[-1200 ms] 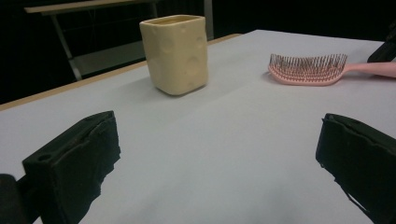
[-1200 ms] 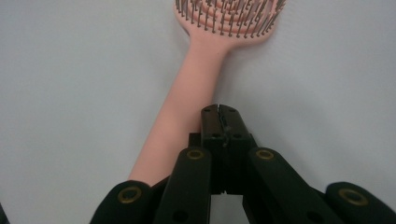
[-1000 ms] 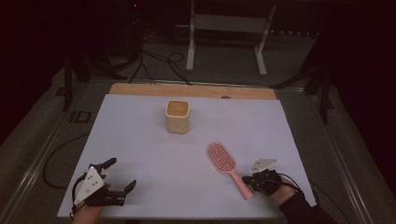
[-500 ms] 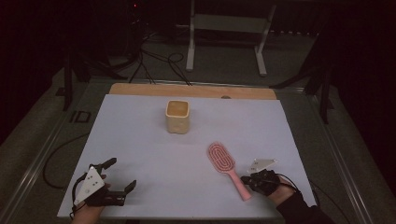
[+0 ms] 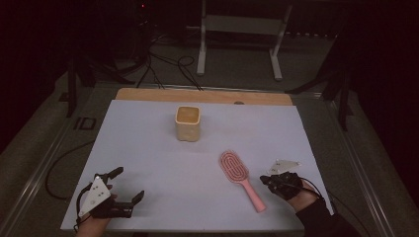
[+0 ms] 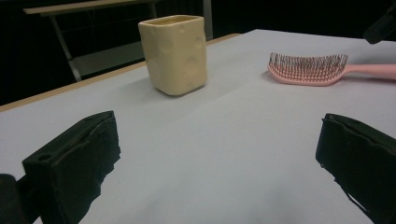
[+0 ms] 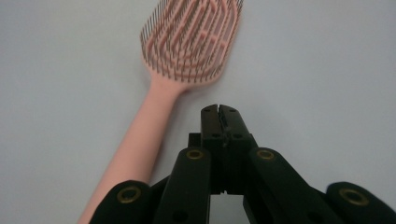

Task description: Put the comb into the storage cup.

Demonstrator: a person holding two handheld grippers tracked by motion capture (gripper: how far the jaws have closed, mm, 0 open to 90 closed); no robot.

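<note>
The left hand-held gripper rests at the near left corner of the desk, its 2 jaws spread wide with nothing between them. Its own view confirms this: 1 black jaw stands at each lower corner of the picture, with bare white desk surface across the whole gap. A grey three-cornered plate sits on top of it, seen from above.

The right hand-held gripper sits at the near right side of the desk, in the person's right hand. From above it is small and dark, and the jaws cannot be read there. Its own view settles it: the 2 jaws are pressed together tip to tip and grip nothing. Their tips lie just beside the neck of a pink hairbrush, to its right and apart from it.

The hairbrush lies flat on the desk with bristles up, head pointing away from the person and handle running back toward the near edge, just left of the right hand-held gripper. The left gripper view shows the bristles side-on as fine upright pins.

Farther back, near the middle of the desk, stands a cream square cup, upright. From above its open top shows; the left gripper view adds shallow round dimples on its walls.
</note>
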